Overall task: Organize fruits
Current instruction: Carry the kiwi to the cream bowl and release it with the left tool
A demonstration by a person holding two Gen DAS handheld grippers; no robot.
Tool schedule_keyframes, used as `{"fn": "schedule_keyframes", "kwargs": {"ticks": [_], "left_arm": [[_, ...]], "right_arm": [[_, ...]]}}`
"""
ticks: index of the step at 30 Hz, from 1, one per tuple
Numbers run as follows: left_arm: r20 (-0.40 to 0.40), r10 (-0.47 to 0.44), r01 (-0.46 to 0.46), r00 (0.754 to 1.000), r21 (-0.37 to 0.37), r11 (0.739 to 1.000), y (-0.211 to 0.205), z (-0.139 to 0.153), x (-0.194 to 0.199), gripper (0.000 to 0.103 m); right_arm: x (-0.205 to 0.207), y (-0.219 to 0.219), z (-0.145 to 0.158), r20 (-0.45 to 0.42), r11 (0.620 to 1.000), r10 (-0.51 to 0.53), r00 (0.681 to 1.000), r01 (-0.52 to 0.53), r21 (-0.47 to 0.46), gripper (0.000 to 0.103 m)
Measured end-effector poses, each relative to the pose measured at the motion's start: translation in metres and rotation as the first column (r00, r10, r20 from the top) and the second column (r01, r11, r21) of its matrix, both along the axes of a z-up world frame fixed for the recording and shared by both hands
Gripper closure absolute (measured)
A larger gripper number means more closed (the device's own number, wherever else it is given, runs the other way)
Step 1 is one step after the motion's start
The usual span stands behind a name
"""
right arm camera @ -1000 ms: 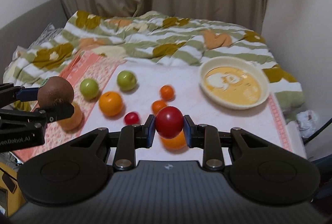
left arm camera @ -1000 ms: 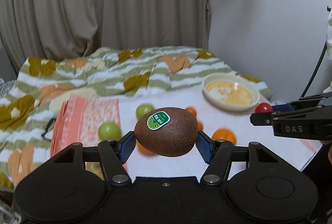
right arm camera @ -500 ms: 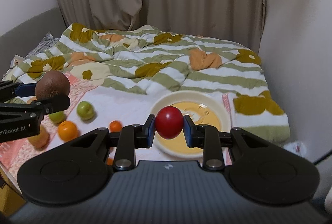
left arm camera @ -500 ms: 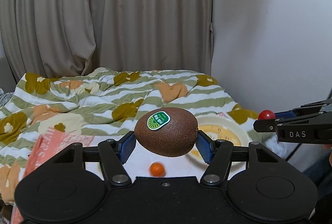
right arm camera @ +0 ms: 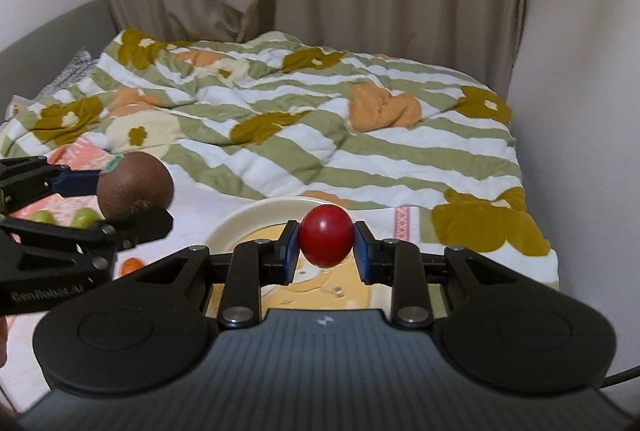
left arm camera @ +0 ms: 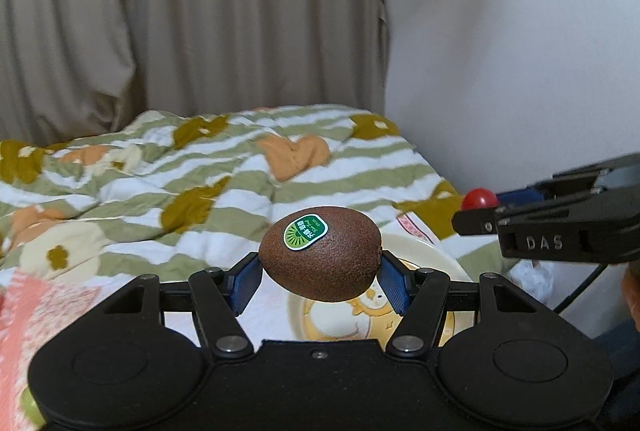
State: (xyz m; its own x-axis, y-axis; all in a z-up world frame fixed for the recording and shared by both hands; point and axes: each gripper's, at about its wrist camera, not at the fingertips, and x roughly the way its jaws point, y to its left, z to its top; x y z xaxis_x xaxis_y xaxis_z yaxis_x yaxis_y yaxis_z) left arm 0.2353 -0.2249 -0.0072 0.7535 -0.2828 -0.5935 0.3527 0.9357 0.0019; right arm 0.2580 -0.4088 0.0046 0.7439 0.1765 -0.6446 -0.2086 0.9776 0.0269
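We have the left gripper point(left arm camera: 320, 273) clamped on the kiwi point(left arm camera: 320, 253), blue pads tight on both ends, green sticker facing up; no change in grip vs 1 s ago. The right gripper point(right arm camera: 326, 247) is closed on the red tomato point(right arm camera: 326, 241), narrow gap filled by the fruit, same hold as before. The landmark is the cream plate point(right arm camera: 248, 217) with its yellow print. Both fruits now hang over the plate: the kiwi sits above its near-left part in the left wrist view, the tomato above its centre in the right wrist view. One second ago the plate was far ahead and to the right of both grippers; half a second ago it was just past the fingertips; now its rim point(left arm camera: 416, 247) runs under the fingers. Neither fruit touches the plate. Left of the plate we see two green fruits point(right arm camera: 84, 217) and an orange one point(right arm camera: 132, 265), mostly hidden behind the left gripper; the rest of the loose fruit seen earlier has dropped out of frame. The striped quilt point(right arm camera: 320, 135) lies beyond the plate, and the pink patterned cloth point(left arm camera: 36, 307) is to its left.
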Motion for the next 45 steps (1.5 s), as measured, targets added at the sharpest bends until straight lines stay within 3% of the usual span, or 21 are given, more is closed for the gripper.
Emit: {"fn": "schedule_keyframes", "kwargs": {"ticks": [14,19,25,29,31,32,37,45], "left_arm": [[-0.119,-0.188,0.2,0.975,0.099,0.975,-0.052,-0.074,0.066,0.036],[-0.137,-0.215,0.235,0.967,0.152,0.96,-0.068,-0.091,0.078,0.036],[-0.178,-0.222,0.251,0.959,0.162,0.954,-0.073,-0.106,0.089,0.036],[-0.19,-0.218,0.251,0.957,0.171,0.953,-0.074,-0.107,0.089,0.031],[-0.152,-0.218,0.244,0.964,0.18,0.953,-0.071,-0.101,0.085,0.005],[-0.129,-0.218,0.239,0.968,0.179,0.954,-0.068,-0.096,0.082,0.002],[-0.114,-0.198,0.215,0.973,0.165,0.963,-0.049,-0.077,0.071,0.002],[-0.145,-0.09,0.107,0.985,0.114,0.988,-0.008,-0.056,0.051,0.002]], "right_arm": [[0.046,-0.037,-0.05,-0.109,0.991,-0.131,0.985,0.133,0.009,0.059],[0.048,-0.043,-0.057,-0.126,0.988,-0.151,0.98,0.154,0.007,0.059],[0.049,-0.048,-0.06,-0.135,0.985,-0.169,0.976,0.171,0.007,0.059],[0.048,-0.051,-0.06,-0.138,0.984,-0.177,0.974,0.18,0.006,0.059],[0.046,-0.052,-0.057,-0.134,0.983,-0.179,0.975,0.181,0.004,0.059],[0.046,-0.053,-0.056,-0.132,0.983,-0.18,0.975,0.183,0.005,0.059],[0.043,-0.054,-0.048,-0.115,0.988,-0.153,0.982,0.154,0.0,0.059],[0.047,-0.027,-0.058,-0.131,1.0,-0.011,0.991,0.007,-0.031,0.059]]}}
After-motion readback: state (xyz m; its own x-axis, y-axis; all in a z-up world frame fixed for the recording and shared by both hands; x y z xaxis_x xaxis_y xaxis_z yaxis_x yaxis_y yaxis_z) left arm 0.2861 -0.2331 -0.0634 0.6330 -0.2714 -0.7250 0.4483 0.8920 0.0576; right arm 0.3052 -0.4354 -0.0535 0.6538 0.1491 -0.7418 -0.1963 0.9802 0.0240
